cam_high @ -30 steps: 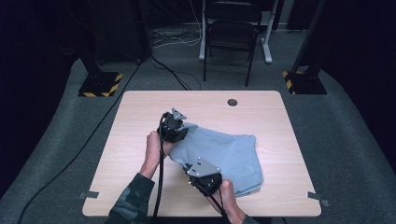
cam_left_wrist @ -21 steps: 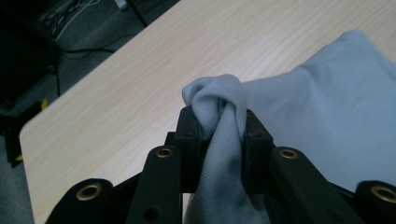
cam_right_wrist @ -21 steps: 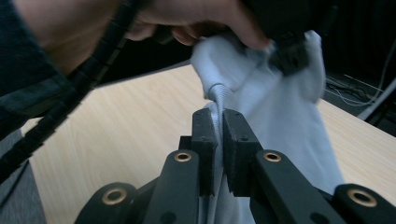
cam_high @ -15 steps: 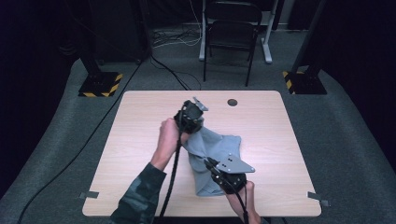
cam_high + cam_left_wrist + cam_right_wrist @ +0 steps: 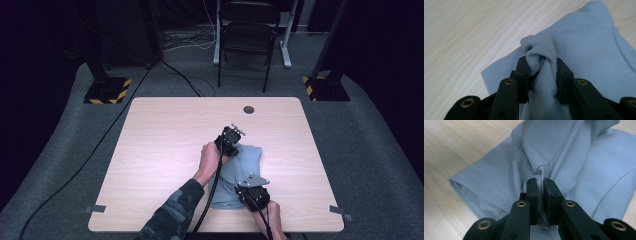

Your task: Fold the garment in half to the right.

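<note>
In the high view we see a light blue T-shirt (image 5: 240, 172) lying on the right half of the tabletop (image 5: 165, 145), already folded into a narrow shape. The left gripper (image 5: 231, 141) is at its far end and the right gripper (image 5: 251, 192) at its near end.

In the left gripper view, a twisted bunch of the cloth (image 5: 541, 62) sits between the jaws. They have just been opening a little, but the pads appear to press on the fabric.

In the right gripper view, the jaws are clenched on a thin pinch of fabric (image 5: 541, 173), and a sleeve (image 5: 484, 187) lies flat at the left.

We judge that one fold is nearly laid down; releasing and further folding remain.
</note>
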Motion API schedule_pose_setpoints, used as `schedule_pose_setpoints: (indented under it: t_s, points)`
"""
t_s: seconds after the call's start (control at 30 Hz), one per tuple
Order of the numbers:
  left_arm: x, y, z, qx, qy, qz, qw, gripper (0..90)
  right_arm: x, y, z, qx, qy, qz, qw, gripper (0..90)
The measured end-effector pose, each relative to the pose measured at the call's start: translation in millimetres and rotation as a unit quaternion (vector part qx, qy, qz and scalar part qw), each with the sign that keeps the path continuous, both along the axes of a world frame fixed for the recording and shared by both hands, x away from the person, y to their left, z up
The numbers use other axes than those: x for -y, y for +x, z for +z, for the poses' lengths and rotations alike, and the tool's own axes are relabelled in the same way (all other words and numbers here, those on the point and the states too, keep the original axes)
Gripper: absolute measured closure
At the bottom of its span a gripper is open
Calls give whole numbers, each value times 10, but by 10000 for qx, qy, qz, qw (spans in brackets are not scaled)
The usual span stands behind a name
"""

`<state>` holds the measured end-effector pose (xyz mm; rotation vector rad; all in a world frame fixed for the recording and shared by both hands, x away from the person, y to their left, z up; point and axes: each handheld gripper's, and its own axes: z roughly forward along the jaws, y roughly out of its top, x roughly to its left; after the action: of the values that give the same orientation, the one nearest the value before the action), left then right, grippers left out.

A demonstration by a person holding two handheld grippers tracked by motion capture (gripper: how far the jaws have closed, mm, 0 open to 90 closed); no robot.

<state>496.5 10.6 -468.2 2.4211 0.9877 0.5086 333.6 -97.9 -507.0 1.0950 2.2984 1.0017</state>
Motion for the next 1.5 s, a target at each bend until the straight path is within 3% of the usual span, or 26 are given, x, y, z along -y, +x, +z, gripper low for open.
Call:
schedule_pose_setpoints:
  t_s: [0.23, 0.33, 0.43, 0.53, 0.67, 0.83, 0.9, 0.97, 1.03, 1.07, 1.1, 1.13, 1.17, 1.2, 1.23, 1.37, 1.5]
  points:
    - [-2, 32, -210, -82, 35, 87, 9999, 661, 7, 27, -51, -127, -31, 33, 9999, 834]
    - [-41, 43, -217, -116, -80, 105, 9998, 598, 9, 32, -57, -129, -25, 41, 9999, 834]
    - [-92, 51, -199, -236, -257, 133, 9993, 441, 10, 36, -59, -133, -21, 44, 9999, 834]
    - [-165, 32, -136, -214, -444, 254, 9985, 263, 16, 42, -60, -139, -1, 57, 9999, 834]
    - [-338, -34, 31, -111, -902, 366, 9952, 137, 24, 49, -60, -157, 21, 64, 9999, 834]
    - [-574, -222, 276, 231, -1248, 421, 9910, 82, 24, 52, -60, -163, 23, 62, 9998, 835]
    - [-624, -277, 311, 284, -1310, 424, 9901, 74, 25, 52, -59, -167, 23, 62, 9998, 835]
    - [-740, -429, 347, 390, -1375, 414, 9889, 66, 26, 54, -58, -174, 34, 59, 9998, 835]
    - [-877, -646, 270, 419, -1286, 395, 9900, 63, 31, 56, -57, -168, 41, 61, 9998, 834]
    - [-877, -646, 270, 419, -1286, 395, 9900, 63, 31, 56, -57, -168, 41, 61, 9998, 834]
    - [-955, -782, 134, 310, -1118, 386, 9925, 63, 29, 56, -55, -169, 38, 55, 9998, 834]
    - [-955, -782, 134, 310, -1118, 386, 9925, 62, 29, 56, -55, -169, 38, 55, 9998, 834]
    - [-1008, -888, -44, 163, -974, 401, 9943, 62, 28, 59, -54, -162, 33, 58, 9998, 834]
    - [-1008, -888, -44, 163, -974, 401, 9943, 61, 28, 59, -54, -162, 33, 58, 9998, 834]
    - [-1036, -929, -152, 85, -867, 406, 9954, 61, 28, 59, -53, -157, 33, 55, 9999, 834]
    - [-1029, -1007, -480, -167, -800, 451, 9956, 63, 34, 66, -39, -123, 51, 21, 9999, 834]
    - [-986, -1041, -509, -57, -700, 421, 9966, 67, 50, 64, -27, -57, 78, -3, 10000, 835]
